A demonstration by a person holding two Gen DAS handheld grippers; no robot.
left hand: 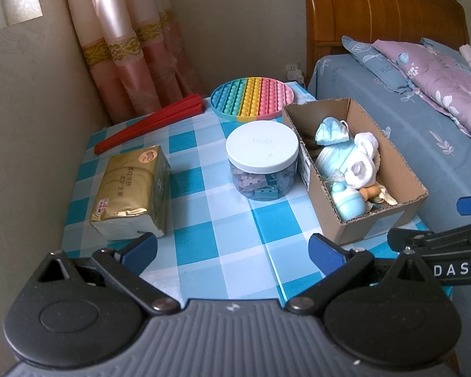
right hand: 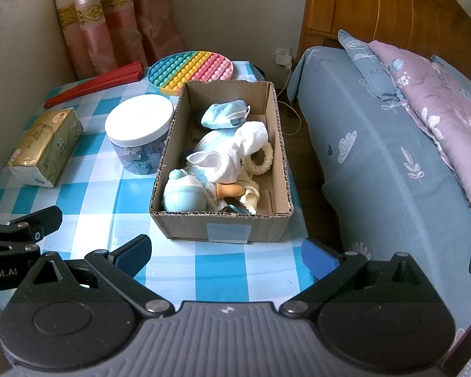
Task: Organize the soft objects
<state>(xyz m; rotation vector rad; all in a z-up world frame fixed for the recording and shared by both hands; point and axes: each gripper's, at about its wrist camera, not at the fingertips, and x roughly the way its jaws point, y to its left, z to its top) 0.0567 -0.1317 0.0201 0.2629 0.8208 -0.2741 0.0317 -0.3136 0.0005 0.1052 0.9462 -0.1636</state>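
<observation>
A cardboard box (right hand: 223,231) (left hand: 358,229) stands on the blue-checked table. It holds a crumpled blue face mask (right hand: 224,113) (left hand: 331,130), white socks (right hand: 238,154) (left hand: 362,160), a pale blue round toy (right hand: 180,193) (left hand: 348,199), a ring (right hand: 262,158) and other small soft items. My left gripper (left hand: 232,253) is open over the table's near edge, empty, left of the box. My right gripper (right hand: 226,253) is open and empty just in front of the box's near wall.
Left of the box stand a white-lidded jar (right hand: 139,132) of blocks, a gold tissue pack (right hand: 44,146), a red folded fan (right hand: 92,83) and a rainbow pop-it disc (right hand: 190,70). A bed (right hand: 392,157) with pillows lies right; curtains (right hand: 110,15) and wall behind.
</observation>
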